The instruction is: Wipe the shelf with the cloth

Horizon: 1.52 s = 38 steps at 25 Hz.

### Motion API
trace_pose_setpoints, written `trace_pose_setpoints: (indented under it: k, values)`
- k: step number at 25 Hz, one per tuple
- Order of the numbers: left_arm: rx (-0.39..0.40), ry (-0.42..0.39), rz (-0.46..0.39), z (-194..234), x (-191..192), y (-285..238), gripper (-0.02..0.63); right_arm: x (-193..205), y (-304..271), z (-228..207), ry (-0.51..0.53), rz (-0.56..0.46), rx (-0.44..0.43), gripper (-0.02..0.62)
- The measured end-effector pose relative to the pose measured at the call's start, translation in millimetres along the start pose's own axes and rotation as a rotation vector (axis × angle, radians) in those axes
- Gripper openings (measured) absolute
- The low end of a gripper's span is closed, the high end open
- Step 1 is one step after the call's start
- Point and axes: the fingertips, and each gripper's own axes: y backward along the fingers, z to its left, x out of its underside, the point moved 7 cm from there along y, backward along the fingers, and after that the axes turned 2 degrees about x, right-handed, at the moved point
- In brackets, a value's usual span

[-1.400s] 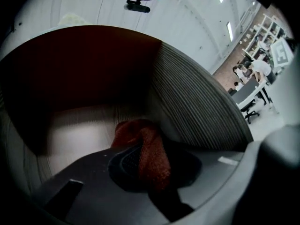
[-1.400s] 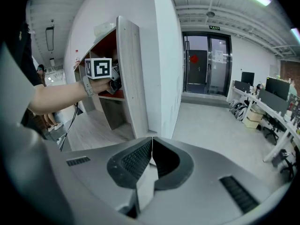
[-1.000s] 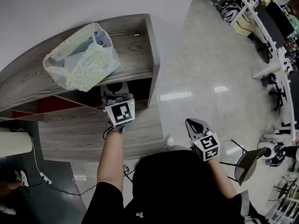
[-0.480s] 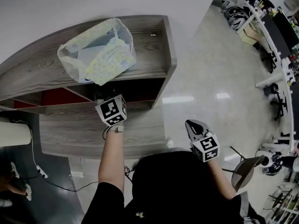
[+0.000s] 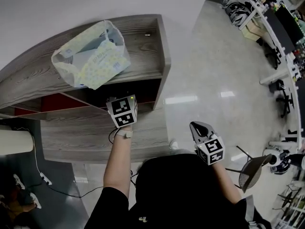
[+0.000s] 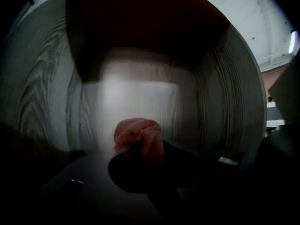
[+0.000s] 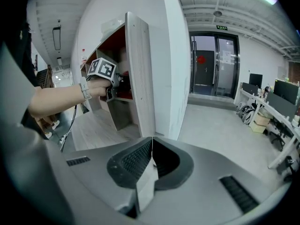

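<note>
A grey wood-grain shelf unit stands against the white wall. My left gripper reaches into the dark compartment under its top board, so the head view shows only its marker cube. In the left gripper view, the left gripper is shut on a bunched pink cloth, which rests on the compartment's wooden surface. My right gripper hangs near the person's body, away from the shelf. The right gripper has its jaws shut with nothing between them. Its view shows the left gripper beside the shelf's side panel.
A translucent plastic bag with packets inside lies on the shelf's top board. A lower wooden ledge juts out below the compartment. Glossy floor spreads to the right, with desks and chairs far off. A white cable trails at the lower left.
The left gripper slid a little left and then back right inside the compartment, still holding the cloth. The right gripper stayed in place.
</note>
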Motion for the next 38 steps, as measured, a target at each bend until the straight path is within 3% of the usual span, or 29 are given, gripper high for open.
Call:
trace_pose_setpoints:
  k: [3, 5, 16, 23, 32, 38]
  values:
    - [0.122, -0.015, 0.115, -30, 9, -14, 0.06, 2, 3, -2, -0.006, -0.003, 0.009, -0.002]
    - [0.157, -0.03, 0.176, -45, 14, -20, 0.06, 4, 6, -3, -0.013, -0.006, 0.015, -0.003]
    - [0.21, -0.034, 0.343, -71, 29, -33, 0.06, 13, 19, -12, -0.056, -0.018, 0.045, -0.003]
    - [0.228, -0.053, 0.401, -55, 8, -5, 0.06, 8, 13, -7, -0.054, -0.03, -0.002, -0.003]
    - [0.108, -0.007, 0.387, -3, 13, 86, 0.06, -16, -17, 23, 0.011, -0.076, -0.161, -0.003]
    - [0.004, 0.029, 0.246, 15, 0, 158, 0.06, -60, -35, 53, 0.099, -0.156, -0.311, -0.003]
